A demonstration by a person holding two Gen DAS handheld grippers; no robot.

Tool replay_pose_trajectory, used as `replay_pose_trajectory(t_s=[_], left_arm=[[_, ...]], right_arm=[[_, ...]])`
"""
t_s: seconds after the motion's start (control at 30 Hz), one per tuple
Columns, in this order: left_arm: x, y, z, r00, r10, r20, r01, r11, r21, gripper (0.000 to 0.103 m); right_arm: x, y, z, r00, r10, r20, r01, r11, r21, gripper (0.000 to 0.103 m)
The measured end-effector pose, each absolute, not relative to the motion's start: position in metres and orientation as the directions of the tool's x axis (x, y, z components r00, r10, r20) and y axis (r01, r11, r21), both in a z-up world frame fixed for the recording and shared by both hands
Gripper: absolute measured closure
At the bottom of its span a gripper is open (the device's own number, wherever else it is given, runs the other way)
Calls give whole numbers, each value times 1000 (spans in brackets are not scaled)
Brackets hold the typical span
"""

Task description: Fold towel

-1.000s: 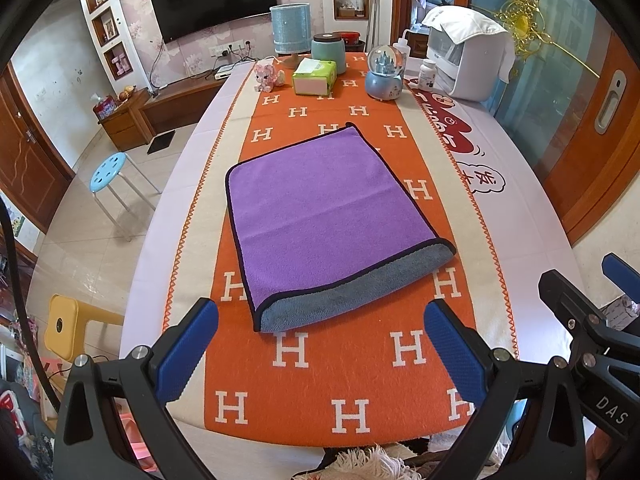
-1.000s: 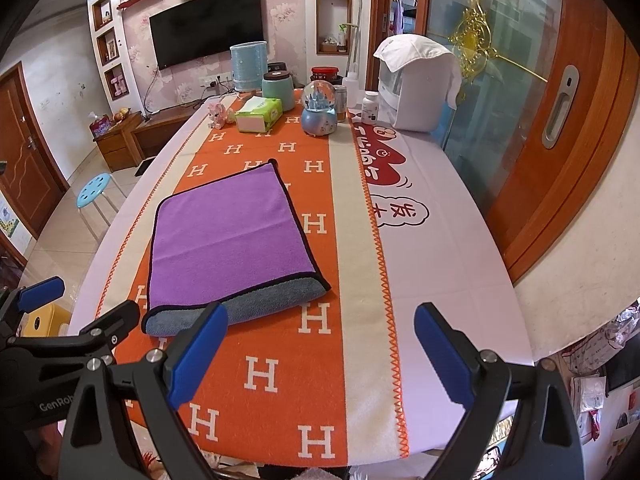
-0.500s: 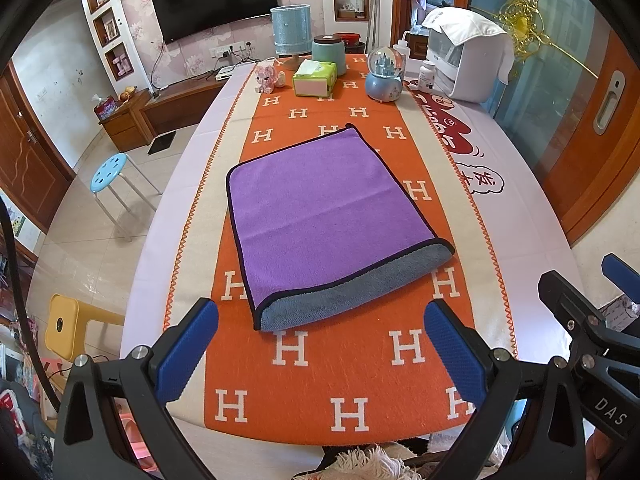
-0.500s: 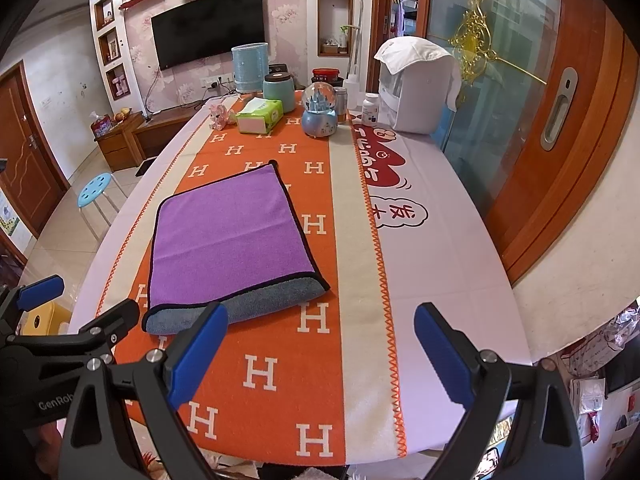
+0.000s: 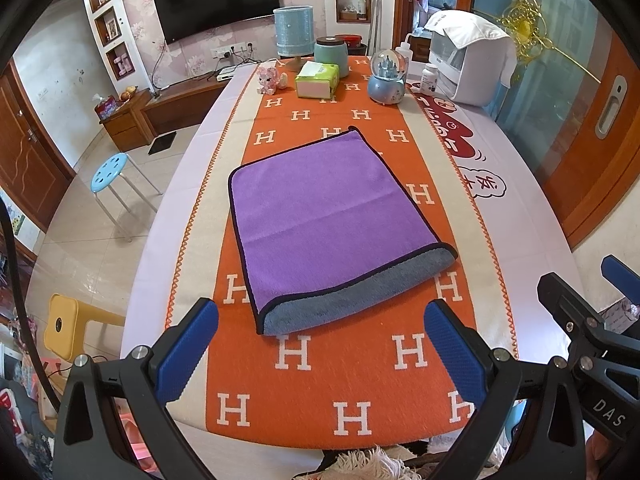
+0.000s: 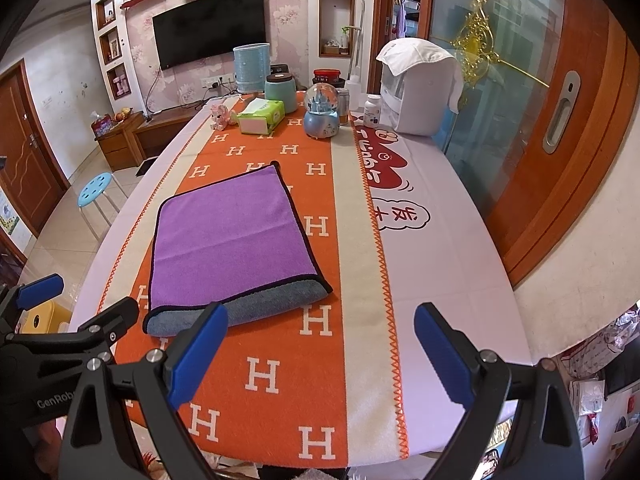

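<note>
A purple towel (image 5: 320, 208) with a black hem lies folded over on the orange H-patterned table runner (image 5: 344, 392); its grey underside shows along the near edge. It also shows in the right wrist view (image 6: 228, 236). My left gripper (image 5: 320, 344) is open and empty, above the table's near edge, short of the towel. My right gripper (image 6: 320, 352) is open and empty, near the front edge, to the right of the towel's near corner. Each gripper's body shows at the edge of the other view.
At the table's far end stand a tissue box (image 5: 318, 80), a snow globe (image 5: 387, 78), a teal jar (image 5: 330, 51), a pink toy (image 5: 269, 79) and a white appliance (image 5: 472, 64). A blue stool (image 5: 110, 168) and a yellow stool (image 5: 66, 328) stand left of the table.
Nothing has visibly changed apart from a very slight shift of both views; both grippers stay open and the towel lies still.
</note>
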State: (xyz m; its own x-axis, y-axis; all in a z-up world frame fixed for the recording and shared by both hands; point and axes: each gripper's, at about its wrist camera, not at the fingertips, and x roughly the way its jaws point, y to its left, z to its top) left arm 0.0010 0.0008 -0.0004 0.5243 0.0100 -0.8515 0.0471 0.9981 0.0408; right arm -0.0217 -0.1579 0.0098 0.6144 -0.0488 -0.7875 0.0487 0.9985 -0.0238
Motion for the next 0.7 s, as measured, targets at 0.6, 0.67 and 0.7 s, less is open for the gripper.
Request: replay_pose_trajectory(t_s=[0.6, 0.67, 0.7], left_arm=[[9, 4, 10, 526, 4, -850, 44, 999, 32, 1], [8, 5, 9, 527, 3, -850, 45, 998, 31, 1], [8, 5, 9, 526, 3, -850, 45, 998, 31, 1]], right_arm=[[-17, -151, 19, 610, -57, -790, 47, 998, -35, 10], [-16, -150, 18, 608, -57, -792, 46, 998, -36, 10], [-15, -148, 17, 607, -56, -793, 45, 998, -36, 11]])
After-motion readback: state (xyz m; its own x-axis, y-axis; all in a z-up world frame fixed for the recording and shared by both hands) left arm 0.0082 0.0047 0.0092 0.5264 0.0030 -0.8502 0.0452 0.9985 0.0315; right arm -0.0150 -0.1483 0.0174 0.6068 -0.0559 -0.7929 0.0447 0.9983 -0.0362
